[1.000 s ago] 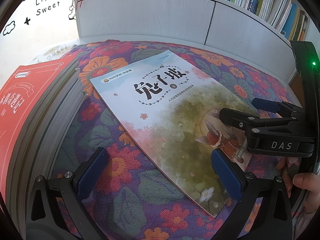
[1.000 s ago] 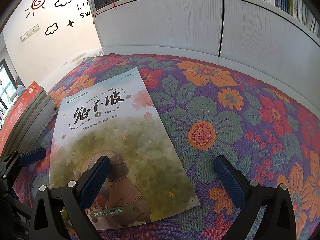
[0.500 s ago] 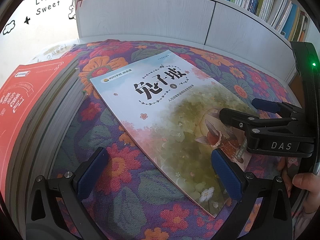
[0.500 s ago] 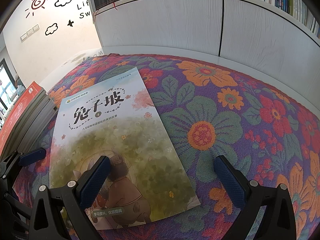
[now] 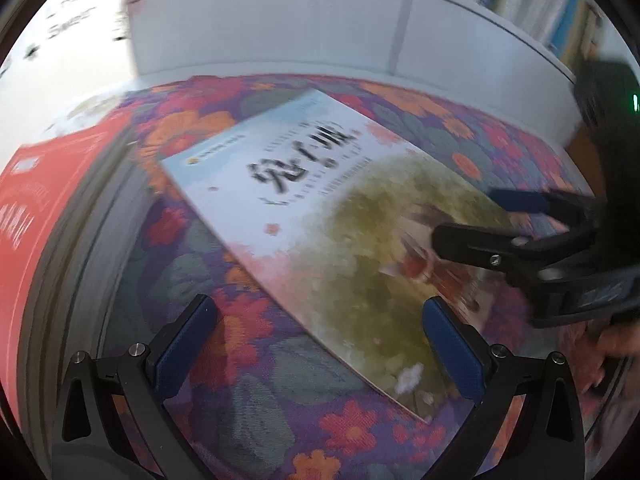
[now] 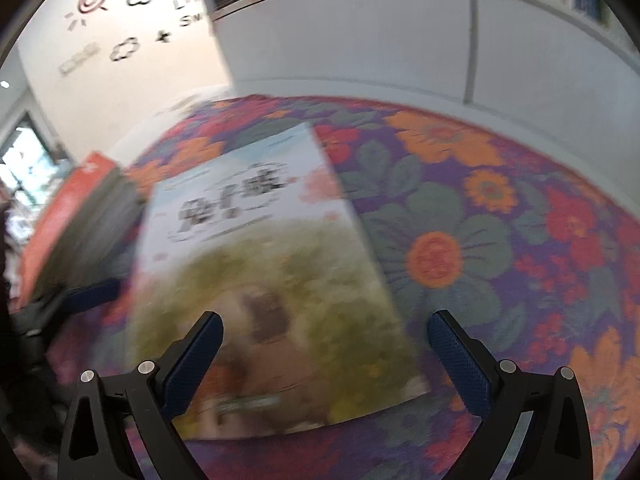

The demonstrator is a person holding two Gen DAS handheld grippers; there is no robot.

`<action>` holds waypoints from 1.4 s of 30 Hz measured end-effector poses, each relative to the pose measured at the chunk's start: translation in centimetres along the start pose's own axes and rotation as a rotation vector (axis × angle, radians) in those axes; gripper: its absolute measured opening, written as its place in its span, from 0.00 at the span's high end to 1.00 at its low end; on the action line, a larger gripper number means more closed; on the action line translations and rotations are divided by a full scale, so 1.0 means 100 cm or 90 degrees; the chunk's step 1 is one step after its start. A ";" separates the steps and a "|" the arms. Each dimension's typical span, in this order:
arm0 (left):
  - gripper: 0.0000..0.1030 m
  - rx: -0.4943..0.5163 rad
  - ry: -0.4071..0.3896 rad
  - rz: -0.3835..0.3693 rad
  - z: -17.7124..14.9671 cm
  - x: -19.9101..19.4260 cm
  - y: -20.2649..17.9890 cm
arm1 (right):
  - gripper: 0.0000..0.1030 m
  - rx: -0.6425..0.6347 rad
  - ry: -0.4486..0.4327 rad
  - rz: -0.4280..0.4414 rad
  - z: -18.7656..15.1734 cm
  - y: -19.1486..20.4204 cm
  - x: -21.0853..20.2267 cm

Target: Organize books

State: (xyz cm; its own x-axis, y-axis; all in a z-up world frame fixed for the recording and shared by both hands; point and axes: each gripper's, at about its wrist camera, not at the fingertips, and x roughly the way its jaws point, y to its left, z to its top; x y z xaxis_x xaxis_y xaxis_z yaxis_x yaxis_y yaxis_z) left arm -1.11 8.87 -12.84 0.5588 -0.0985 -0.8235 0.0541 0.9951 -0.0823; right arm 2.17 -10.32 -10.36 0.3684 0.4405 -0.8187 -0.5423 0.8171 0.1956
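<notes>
Floral cloth (image 5: pixel 248 392), thin pale-covered book (image 5: pixel 320 220) lying flat, green illustrated lower cover

The tabletop (image 5: pixel 256 408) wears a woven flowered cloth, matt and slightly rough. The picture book (image 5: pixel 320 216) has a smooth paper cover with a soft sheen. Each gripper, left (image 5: pixel 320 340) and right (image 6: pixel 325 346), is matt black plastic with shiny metal screws and dimpled blue pads (image 6: pixel 460 354).
</notes>
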 end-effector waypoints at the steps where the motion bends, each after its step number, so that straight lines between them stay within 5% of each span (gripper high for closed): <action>1: 0.01 0.029 0.015 -0.028 0.001 0.000 -0.004 | 0.00 0.002 0.018 0.030 0.001 0.000 -0.002; 4: 0.01 0.091 0.039 -0.045 -0.003 -0.002 -0.015 | 0.08 0.022 0.049 0.054 -0.003 0.003 -0.010; 9: 0.01 0.159 0.094 -0.088 -0.030 -0.023 -0.031 | 0.08 0.009 0.079 0.045 -0.052 0.030 -0.034; 13: 0.01 0.237 0.113 -0.125 -0.058 -0.044 -0.040 | 0.09 0.049 0.134 0.133 -0.093 0.033 -0.067; 16: 0.02 0.163 0.127 -0.148 -0.048 -0.040 -0.023 | 0.11 0.128 0.158 0.191 -0.104 0.007 -0.077; 20: 0.19 0.025 0.131 -0.190 -0.021 -0.029 0.008 | 0.24 0.275 0.133 0.305 -0.102 -0.045 -0.064; 21: 0.33 0.000 0.131 -0.192 -0.016 -0.027 0.014 | 0.27 0.295 0.126 0.329 -0.101 -0.054 -0.061; 23: 0.52 -0.048 0.133 -0.191 -0.009 -0.023 0.029 | 0.61 0.307 0.123 0.327 -0.099 -0.067 -0.054; 24: 0.57 -0.072 0.134 -0.199 -0.007 -0.021 0.036 | 0.69 0.310 0.125 0.324 -0.097 -0.074 -0.049; 26: 0.57 -0.078 0.135 -0.205 -0.006 -0.019 0.037 | 0.91 0.346 0.126 0.355 -0.101 -0.089 -0.037; 29: 0.57 -0.028 0.121 -0.149 -0.007 -0.022 0.020 | 0.94 0.349 0.121 0.396 -0.099 -0.097 -0.028; 32: 0.57 -0.015 0.117 -0.102 -0.004 -0.023 0.014 | 0.93 0.337 0.103 0.359 -0.093 -0.091 -0.031; 38: 0.57 -0.022 0.105 -0.137 0.010 -0.048 0.025 | 0.86 0.226 0.067 0.218 -0.080 -0.050 -0.063; 42: 0.57 0.004 0.090 -0.116 0.021 -0.062 0.021 | 0.86 0.184 0.043 0.233 -0.075 -0.026 -0.080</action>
State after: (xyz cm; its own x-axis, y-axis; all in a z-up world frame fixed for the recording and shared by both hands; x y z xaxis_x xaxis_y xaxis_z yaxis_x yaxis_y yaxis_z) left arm -2.73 11.58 -6.78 0.4183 -0.2757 -0.8655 0.1496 0.9607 -0.2337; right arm -5.04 -18.71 -8.32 0.1375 0.7014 -0.6994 -0.3916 0.6871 0.6120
